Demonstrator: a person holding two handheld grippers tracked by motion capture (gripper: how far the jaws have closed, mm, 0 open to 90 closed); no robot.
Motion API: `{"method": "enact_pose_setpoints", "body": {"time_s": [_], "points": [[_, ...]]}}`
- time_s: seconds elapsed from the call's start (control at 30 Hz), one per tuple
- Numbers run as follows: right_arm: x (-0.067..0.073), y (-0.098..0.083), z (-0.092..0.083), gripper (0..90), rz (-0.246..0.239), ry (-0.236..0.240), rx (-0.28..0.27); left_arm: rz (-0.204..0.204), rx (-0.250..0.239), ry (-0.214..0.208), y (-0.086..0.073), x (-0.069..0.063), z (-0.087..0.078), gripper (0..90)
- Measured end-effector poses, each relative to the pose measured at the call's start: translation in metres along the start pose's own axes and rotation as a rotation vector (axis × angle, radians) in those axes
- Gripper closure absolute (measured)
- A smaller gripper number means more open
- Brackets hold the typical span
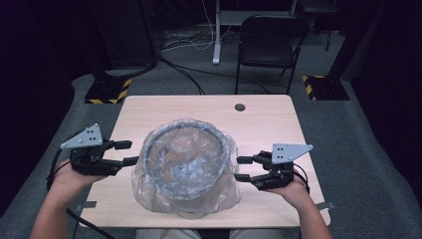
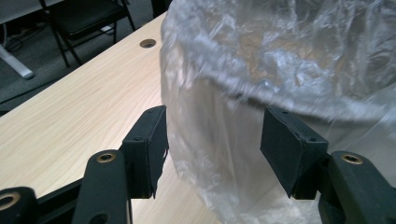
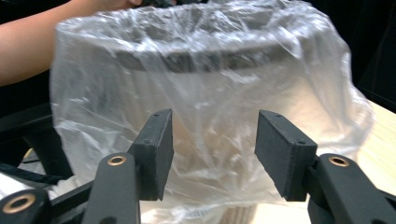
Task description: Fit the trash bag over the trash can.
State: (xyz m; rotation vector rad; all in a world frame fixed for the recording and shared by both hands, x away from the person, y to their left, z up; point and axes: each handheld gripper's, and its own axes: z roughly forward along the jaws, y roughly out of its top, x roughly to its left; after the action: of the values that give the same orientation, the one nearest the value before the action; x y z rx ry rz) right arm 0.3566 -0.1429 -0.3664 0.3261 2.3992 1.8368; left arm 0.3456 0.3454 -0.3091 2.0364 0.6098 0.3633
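Nearly lined: bag draped over the bucket, both jaws free

Plainly, the left hand-held gripper [image 1: 130, 152] has its jaws parted with nothing clamped between them; in the left gripper view the two black pads stand apart, and the clear plastic bag [image 2: 243, 154] hangs in the gap without being pinched. The right hand-held gripper [image 1: 242, 168] is likewise spread open, its pads clear of the film in the right gripper view, holding nothing. Each sits just beside the bag, one on either flank, tips pointing inward at it.

Between them, at the middle of the desk [image 1: 271, 124], stands a round dark-rimmed bucket [image 1: 164, 184] with the bag pulled down over its mouth and sides. The film sags into the opening and is folded over the rim all the way round, as far as the high view shows; its lower edge bunches loosely on the wood at the near side.

Judging by this, the main step of fitting the liner looks done. What seems left is tidying: smoothing the skirt down the wall, and perhaps pressing the slack film deeper inside.
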Motion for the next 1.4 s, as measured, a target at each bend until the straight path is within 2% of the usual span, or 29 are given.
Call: {"method": "enact_pose_setpoints", "body": {"time_s": [0.2,0.33,0.5,0.73,0.9,0.97,1.07,1.27,1.4], "points": [[-0.007,-0.007,-0.003,43.8,0.011,-0.075,0.031,-0.061,-0.041,0.044,-0.022,0.007,0.007,40.7],[-0.013,-0.011,-0.004,42.3,0.009,-0.157,0.068,-0.088,-0.069,0.087,-0.034,0.012,0.011,40.4],[-0.022,-0.019,-0.007,41.6,0.038,-0.259,0.128,-0.123,-0.106,0.149,-0.05,0.017,0.014,40.5],[-0.033,-0.026,-0.009,41.6,0.071,-0.363,0.16,-0.175,-0.123,0.213,-0.068,0.023,0.016,40.4],[-0.04,-0.03,-0.009,41.5,0.068,-0.417,0.232,-0.237,-0.131,0.267,-0.084,0.027,0.02,40.5],[-0.042,-0.034,-0.01,41.4,0.064,-0.45,0.267,-0.255,-0.127,0.272,-0.09,0.028,0.024,40.5],[-0.045,-0.043,-0.014,41.3,0.08,-0.492,0.292,-0.259,-0.111,0.275,-0.1,0.028,0.03,40.5],[-0.051,-0.059,-0.023,40.4,0.142,-0.529,0.31,-0.254,-0.072,0.261,-0.114,0.024,0.041,39.3],[-0.054,-0.066,-0.03,39.2,0.179,-0.54,0.306,-0.268,-0.051,0.262,-0.121,0.023,0.047,37.7]]}}
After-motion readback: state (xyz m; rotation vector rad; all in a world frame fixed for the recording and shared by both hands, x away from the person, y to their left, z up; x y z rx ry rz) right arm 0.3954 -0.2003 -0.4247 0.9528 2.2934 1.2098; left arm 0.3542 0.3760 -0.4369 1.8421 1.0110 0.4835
